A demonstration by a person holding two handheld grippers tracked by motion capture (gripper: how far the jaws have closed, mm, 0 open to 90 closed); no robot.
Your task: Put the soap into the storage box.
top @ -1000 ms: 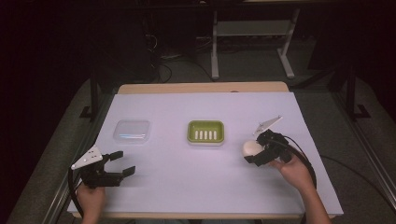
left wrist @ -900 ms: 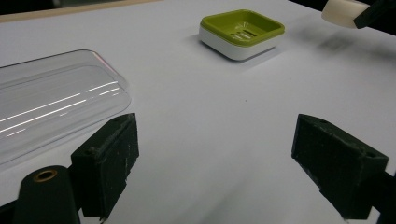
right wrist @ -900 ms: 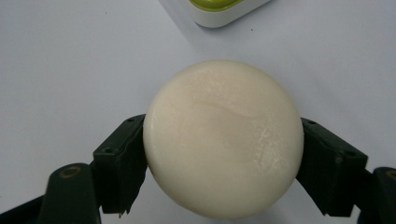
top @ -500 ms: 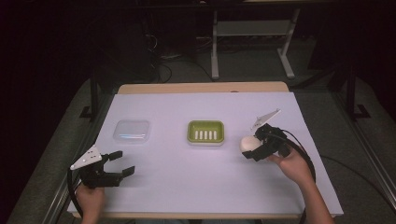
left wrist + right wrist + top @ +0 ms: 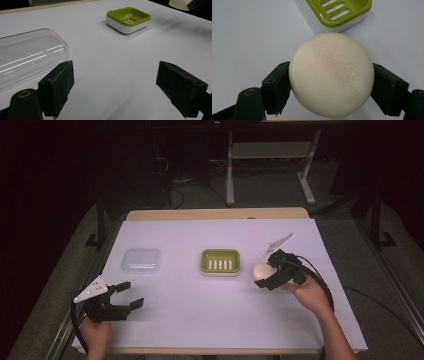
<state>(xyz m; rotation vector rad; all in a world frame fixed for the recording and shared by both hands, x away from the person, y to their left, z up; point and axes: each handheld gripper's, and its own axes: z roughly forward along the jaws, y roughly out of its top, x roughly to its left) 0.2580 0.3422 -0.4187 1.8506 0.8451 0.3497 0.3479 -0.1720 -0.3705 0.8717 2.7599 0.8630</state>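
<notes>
Soap (image 5: 330, 75), round and smooth, sits clamped between our right gripper (image 5: 272, 275) jaws just beside the green dish (image 5: 220, 261); we judge a slippery bar could squirt out. Farther left, our left gripper (image 5: 125, 295) rests spread apart, holding nothing.

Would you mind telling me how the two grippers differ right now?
The right gripper is clamped on a round cream soap bar; the left gripper stands open with nothing between its jaws. The right sits beside the green soap dish; the left sits near the clear lid. Both are hand-held.
</notes>
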